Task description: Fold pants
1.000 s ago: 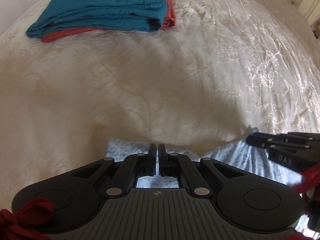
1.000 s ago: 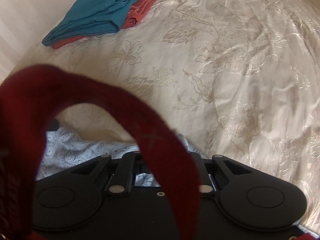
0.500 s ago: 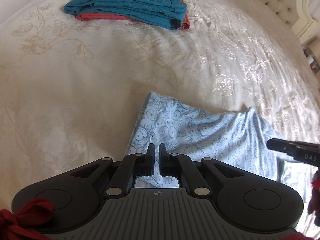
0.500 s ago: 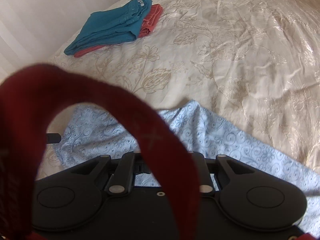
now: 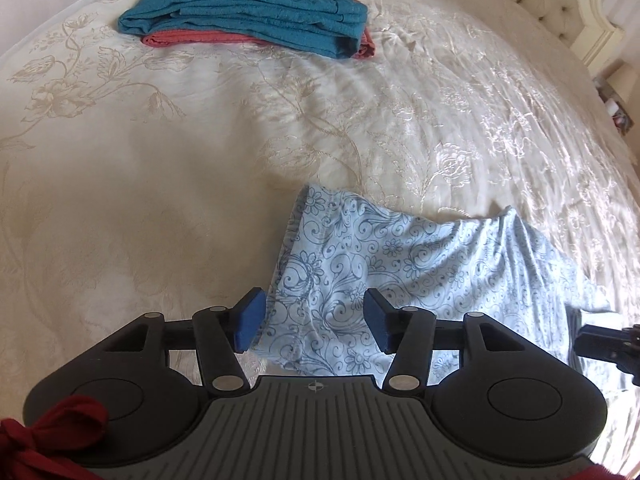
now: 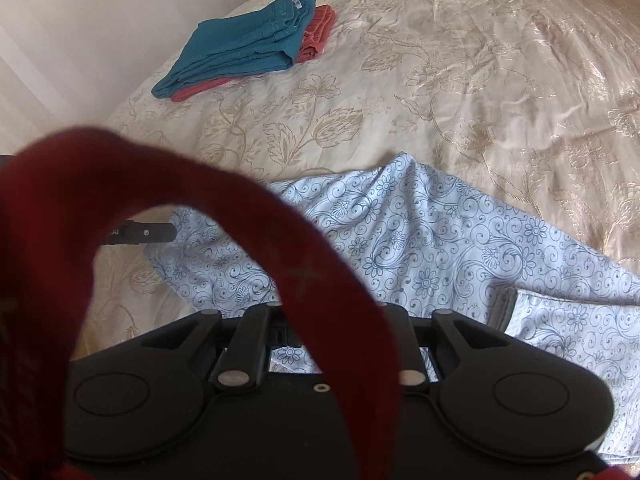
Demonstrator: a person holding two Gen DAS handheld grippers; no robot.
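Left gripper (image 5: 314, 320), jaws just opened wide, hovers over the floral pants (image 5: 420, 264), gripping nothing. A red strap (image 6: 304, 272) hides the right gripper (image 6: 324, 332); its grip is indeterminable.

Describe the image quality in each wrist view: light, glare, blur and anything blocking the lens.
Left wrist view: fisheye bends the bedspread; sunlight glares off its right side, the near left lies in shade, the light blue pants are sharp. Right wrist view: a blurred red strap close to the lens hides the right claw's tips; the folded teal pants stay clear.

Right jaws behind red strap (image 6: 304, 264)
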